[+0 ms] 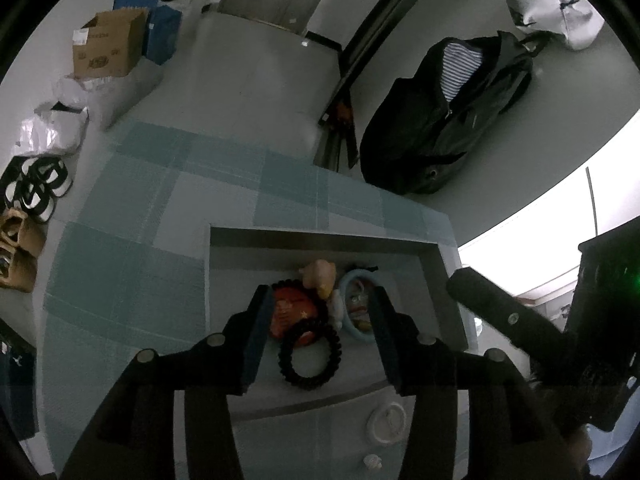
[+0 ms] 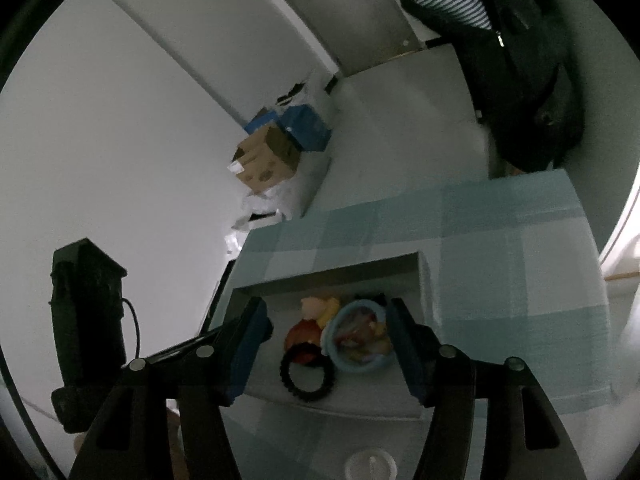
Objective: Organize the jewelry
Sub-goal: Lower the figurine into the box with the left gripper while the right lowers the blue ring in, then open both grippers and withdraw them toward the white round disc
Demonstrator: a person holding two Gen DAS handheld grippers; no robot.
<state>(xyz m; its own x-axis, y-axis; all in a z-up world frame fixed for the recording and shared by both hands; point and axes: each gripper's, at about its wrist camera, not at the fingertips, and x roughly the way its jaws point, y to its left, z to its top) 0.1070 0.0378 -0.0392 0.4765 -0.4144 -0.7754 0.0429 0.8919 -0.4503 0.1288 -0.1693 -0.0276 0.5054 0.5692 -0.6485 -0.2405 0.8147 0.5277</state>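
An open drawer (image 1: 320, 242) (image 2: 328, 276) in a pale blue checked cabinet holds the jewelry. A black beaded bracelet (image 1: 310, 354) (image 2: 306, 376) lies at the front, partly over a red-orange piece (image 1: 290, 314) (image 2: 304, 332). Behind them are a pink and yellow figure (image 1: 320, 274) (image 2: 320, 306) and a light blue bangle (image 1: 352, 304) (image 2: 356, 340) around colourful bits. My left gripper (image 1: 320, 291) hangs open over the drawer, its pads either side of the bracelet and clear of it. My right gripper (image 2: 326, 304) is open too, straddling the same items with nothing gripped.
The cabinet top (image 1: 132, 264) (image 2: 520, 280) spreads around the drawer. White knobs (image 1: 386, 420) sit on the drawer front. On the floor are a cardboard box (image 1: 108, 42) (image 2: 266, 158), blue boxes and shoes (image 1: 38, 188). A black jacket (image 1: 448, 116) hangs at the right.
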